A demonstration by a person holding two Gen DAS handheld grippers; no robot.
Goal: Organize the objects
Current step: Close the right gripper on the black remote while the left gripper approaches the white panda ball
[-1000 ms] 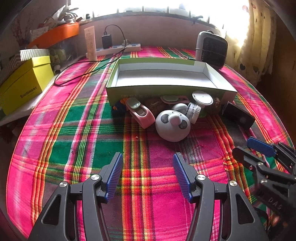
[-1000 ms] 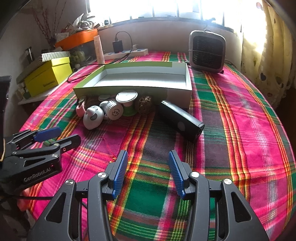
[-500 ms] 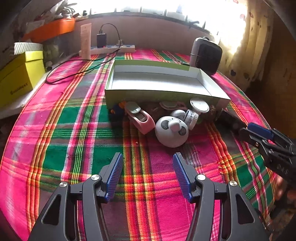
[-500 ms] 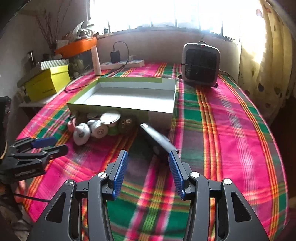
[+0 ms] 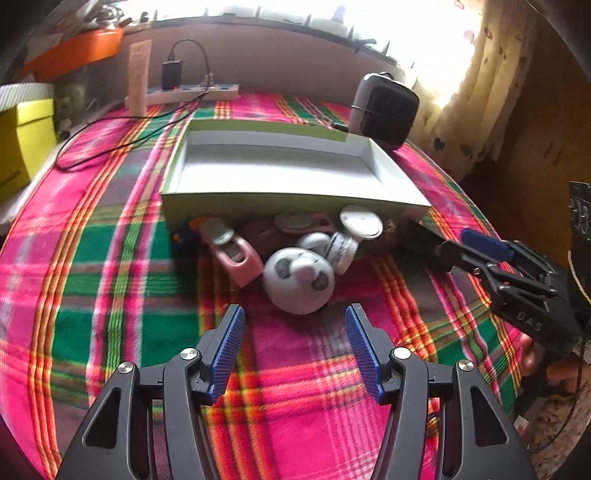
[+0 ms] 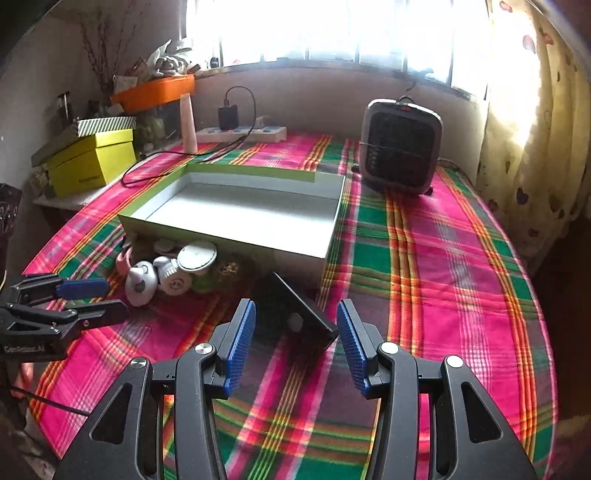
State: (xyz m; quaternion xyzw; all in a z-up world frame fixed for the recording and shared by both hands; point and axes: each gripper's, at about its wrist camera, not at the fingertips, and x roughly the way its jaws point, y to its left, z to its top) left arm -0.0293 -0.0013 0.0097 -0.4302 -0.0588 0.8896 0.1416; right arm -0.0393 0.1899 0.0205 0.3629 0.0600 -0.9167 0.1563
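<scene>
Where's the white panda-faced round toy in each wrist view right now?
Left wrist: the panda toy sits centre frame, just ahead of the open fingers.
Right wrist: panda toy at left of centre, near the box's front wall.
Shared landmark: the shallow green-edged box.

Plaid cloth [image 6: 436, 258] is covering the table. Small heater [image 6: 402, 146] is standing at the far side, near the window [image 6: 332, 29]. Power strip [image 6: 242, 133] is lying along the back wall with a black charger [image 6: 228, 116] plugged in. Yellow box [image 6: 90, 162] is sitting far left; orange tray [image 6: 155, 90] is sitting above it. Curtain [image 6: 532, 110] is hanging right.
</scene>
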